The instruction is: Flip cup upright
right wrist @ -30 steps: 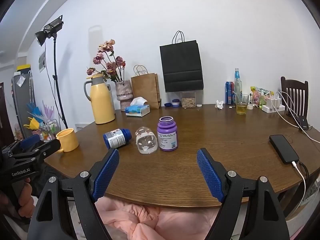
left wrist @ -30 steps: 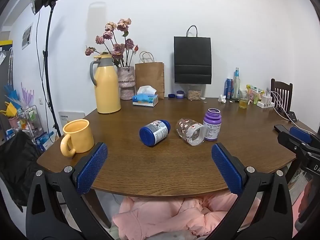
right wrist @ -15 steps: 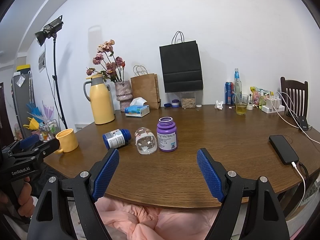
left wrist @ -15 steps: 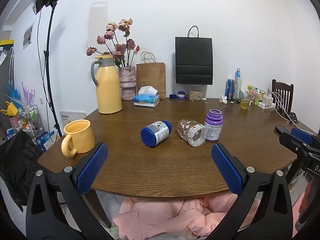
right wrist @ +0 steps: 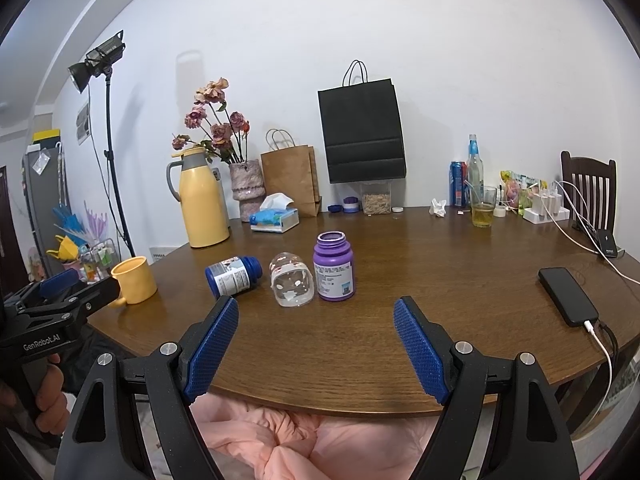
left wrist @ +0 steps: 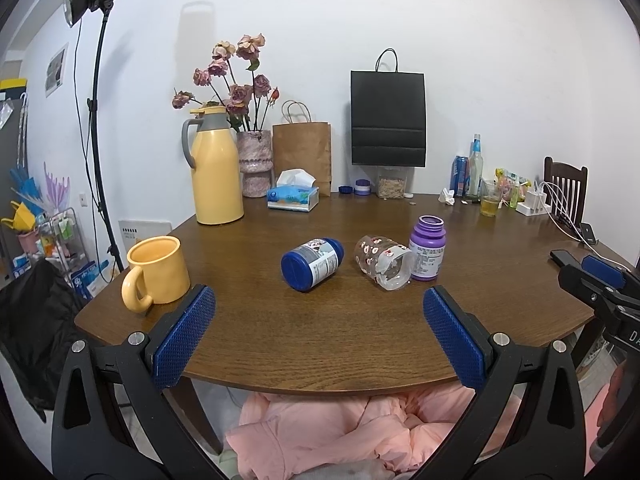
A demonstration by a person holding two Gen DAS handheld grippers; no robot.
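Observation:
A clear glass cup (left wrist: 383, 262) with small red prints lies on its side on the brown table (left wrist: 320, 344), its open mouth toward me. It also shows in the right wrist view (right wrist: 291, 283). My left gripper (left wrist: 318, 336) is open and empty, held over the table's near edge, well short of the cup. My right gripper (right wrist: 316, 347) is open and empty, also at the near edge, with the cup ahead and slightly left. Each gripper shows at the edge of the other's view.
A purple bottle (right wrist: 333, 266) stands right beside the cup. A blue bottle (right wrist: 233, 275) lies on its side to the cup's left. A yellow mug (left wrist: 156, 272) stands at the left edge. A phone (right wrist: 567, 295) lies at right. A yellow jug (left wrist: 214, 168), vase and bags stand at the back.
Both grippers have barely moved; the views have shifted very slightly. Nothing on the table has moved.

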